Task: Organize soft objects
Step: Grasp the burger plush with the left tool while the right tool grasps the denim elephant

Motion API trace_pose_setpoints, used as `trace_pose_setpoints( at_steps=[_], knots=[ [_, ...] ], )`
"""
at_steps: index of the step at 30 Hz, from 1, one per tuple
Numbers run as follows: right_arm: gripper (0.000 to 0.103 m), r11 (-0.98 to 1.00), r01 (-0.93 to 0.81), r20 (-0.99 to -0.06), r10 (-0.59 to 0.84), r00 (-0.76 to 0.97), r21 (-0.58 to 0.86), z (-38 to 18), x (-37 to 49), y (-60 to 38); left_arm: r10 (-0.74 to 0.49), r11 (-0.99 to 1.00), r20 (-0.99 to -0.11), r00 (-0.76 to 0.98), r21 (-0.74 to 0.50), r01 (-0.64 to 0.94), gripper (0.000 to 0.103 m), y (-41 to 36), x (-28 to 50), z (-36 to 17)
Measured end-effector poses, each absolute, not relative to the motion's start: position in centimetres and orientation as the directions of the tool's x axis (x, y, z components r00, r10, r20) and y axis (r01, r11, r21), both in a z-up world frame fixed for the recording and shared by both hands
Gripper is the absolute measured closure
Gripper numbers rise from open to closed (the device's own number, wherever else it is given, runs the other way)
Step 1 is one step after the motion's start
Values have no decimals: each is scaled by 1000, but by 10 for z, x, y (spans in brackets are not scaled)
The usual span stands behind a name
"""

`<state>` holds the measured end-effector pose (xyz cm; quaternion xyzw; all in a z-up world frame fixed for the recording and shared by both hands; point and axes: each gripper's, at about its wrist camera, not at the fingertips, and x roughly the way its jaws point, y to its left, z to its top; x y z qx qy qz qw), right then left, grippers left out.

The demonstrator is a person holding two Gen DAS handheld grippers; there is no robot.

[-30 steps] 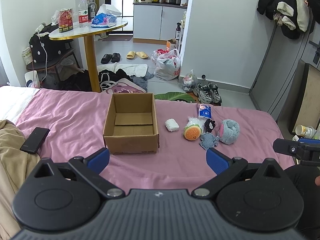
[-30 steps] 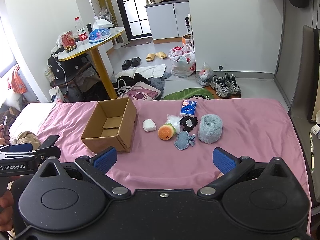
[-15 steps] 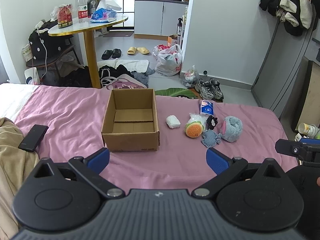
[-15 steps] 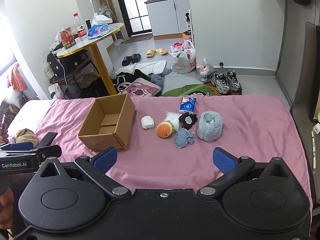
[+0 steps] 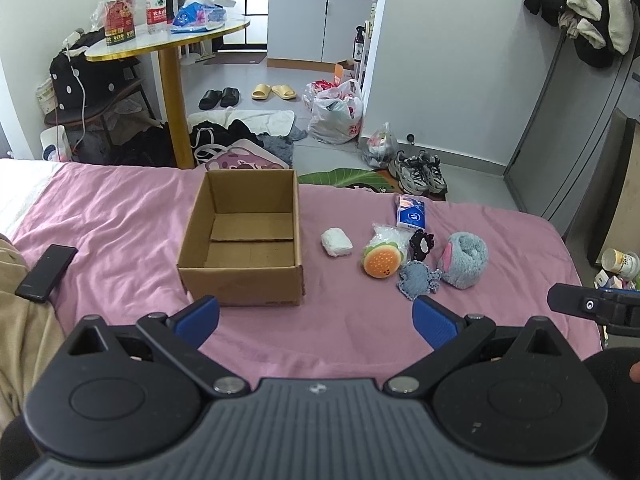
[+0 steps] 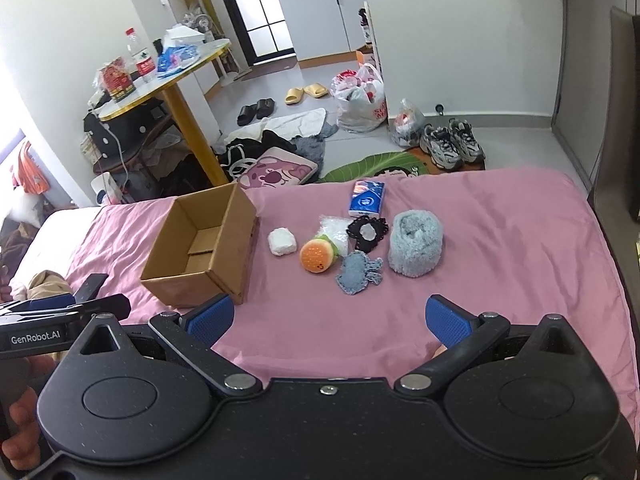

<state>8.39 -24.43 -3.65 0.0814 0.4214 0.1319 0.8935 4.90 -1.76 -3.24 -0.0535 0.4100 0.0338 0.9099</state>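
Left wrist view: we have crept closer to the box [image 5: 244,240]; both tongs [image 5: 316,316] [image 6: 328,318] hang released, toys [image 5: 382,260] unsorted.

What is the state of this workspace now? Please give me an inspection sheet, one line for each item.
Surface: pink bedsheet, wrinkled.
Job's things: open cardboard box, nothing seen inside; to its right a white soft lump, burger plush, blue knitted toy, black crochet piece, fluffy blue roll, tissue pack.
Clutter: black phone at the left edge.
Grippers: left tongs and right tongs open, holding nothing.
Cables: nothing seen on the bed.
Surroundings: round table, sneakers, bags on the floor.
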Motion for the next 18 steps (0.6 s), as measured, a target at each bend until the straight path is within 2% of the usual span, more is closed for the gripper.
trace_pose_setpoints(
  at_steps=[13,18],
  knots=[
    [0,930,-138,-741,356,570,341,-71,125,-259,10,986,-762,648,-100,-132,3,-35,93,-60],
    [5,916,-124,-757,386,528,381,-88,147,-257,10,985,-760,650,-103,-137,5,-41,111,-70]
  ],
)
